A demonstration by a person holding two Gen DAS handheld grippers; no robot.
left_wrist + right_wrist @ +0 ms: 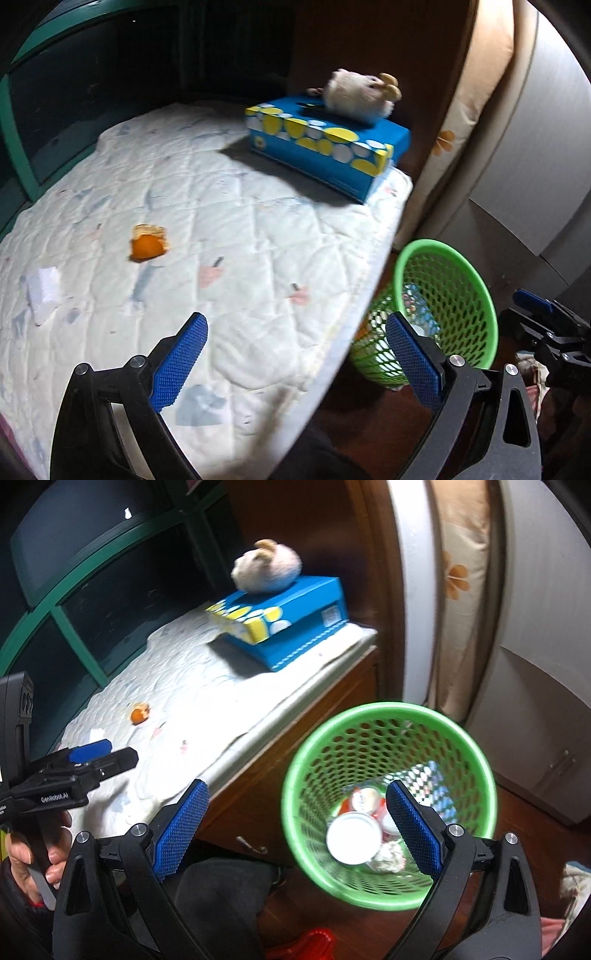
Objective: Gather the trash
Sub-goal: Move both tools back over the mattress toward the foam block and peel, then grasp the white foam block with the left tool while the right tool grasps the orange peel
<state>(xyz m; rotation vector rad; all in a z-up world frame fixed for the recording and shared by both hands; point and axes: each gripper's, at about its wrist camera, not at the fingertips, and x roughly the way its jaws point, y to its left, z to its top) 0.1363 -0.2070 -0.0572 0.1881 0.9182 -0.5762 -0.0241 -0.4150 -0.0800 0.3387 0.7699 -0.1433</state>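
Note:
A piece of orange peel [147, 244] [140, 712] lies on the white quilted pad [207, 229], with a small white paper scrap [44, 290] to its left. The green mesh waste basket [388, 716] [447, 254] stands on the floor off the pad's right edge and holds a white lid [354, 837], a crumpled wad and wrappers. My left gripper [295, 354] hovers open over the pad's near edge, empty. My right gripper [297, 825] is open and empty above the basket's near rim. In the right wrist view the left gripper [99, 755] shows at left, held by a hand.
A blue tissue box [325, 147] [288, 627] with a plush toy [360, 96] on top sits at the pad's far right corner. A dark green window frame [74, 620] runs behind the pad. A cushion and white cabinet doors [535, 720] stand at right. Something red [310, 941] lies on the floor.

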